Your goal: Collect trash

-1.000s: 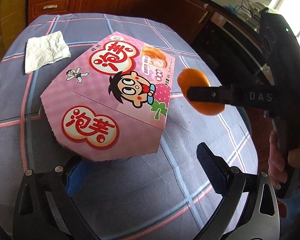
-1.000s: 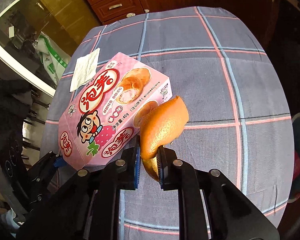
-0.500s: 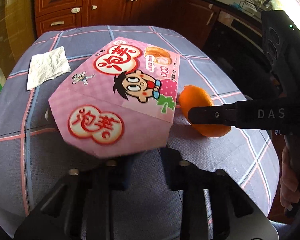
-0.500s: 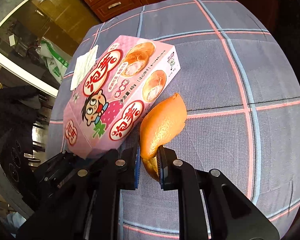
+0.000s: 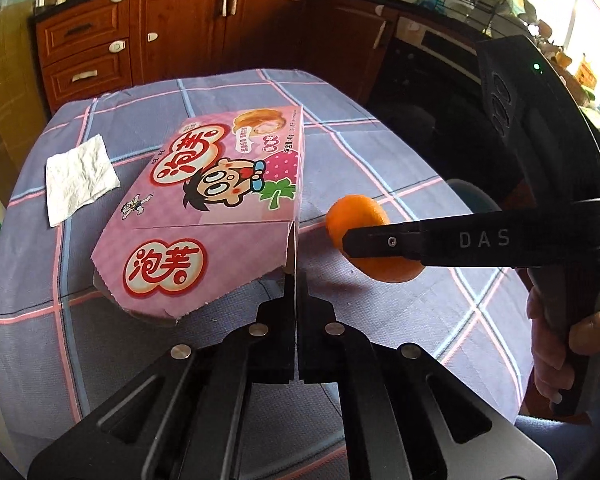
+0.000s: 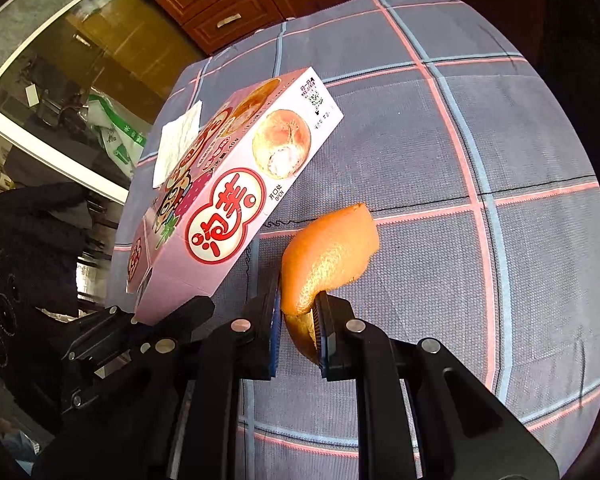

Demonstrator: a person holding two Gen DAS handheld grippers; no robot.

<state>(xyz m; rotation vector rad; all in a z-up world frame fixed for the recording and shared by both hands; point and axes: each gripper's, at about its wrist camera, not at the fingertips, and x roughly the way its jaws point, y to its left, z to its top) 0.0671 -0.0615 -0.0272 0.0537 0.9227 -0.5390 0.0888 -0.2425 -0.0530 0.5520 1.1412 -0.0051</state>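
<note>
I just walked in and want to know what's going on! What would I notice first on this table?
First, the big pink snack box with a cartoon face: the left gripper pinches its near edge, tilting it up off the checked tablecloth. Right beside it, the right gripper is clamped on a bright orange peel held above the cloth. A crumpled white napkin lies flat on the far left of the table.

left gripper (image 5: 296,280) clamped, right gripper (image 6: 298,312) clamped

The left gripper (image 5: 295,280) pinches the near flap edge of the pink snack box (image 5: 220,208), tilting it above the checked tablecloth (image 5: 380,152), beside the right gripper (image 5: 352,242) clamping orange peel (image 5: 358,216).
</note>
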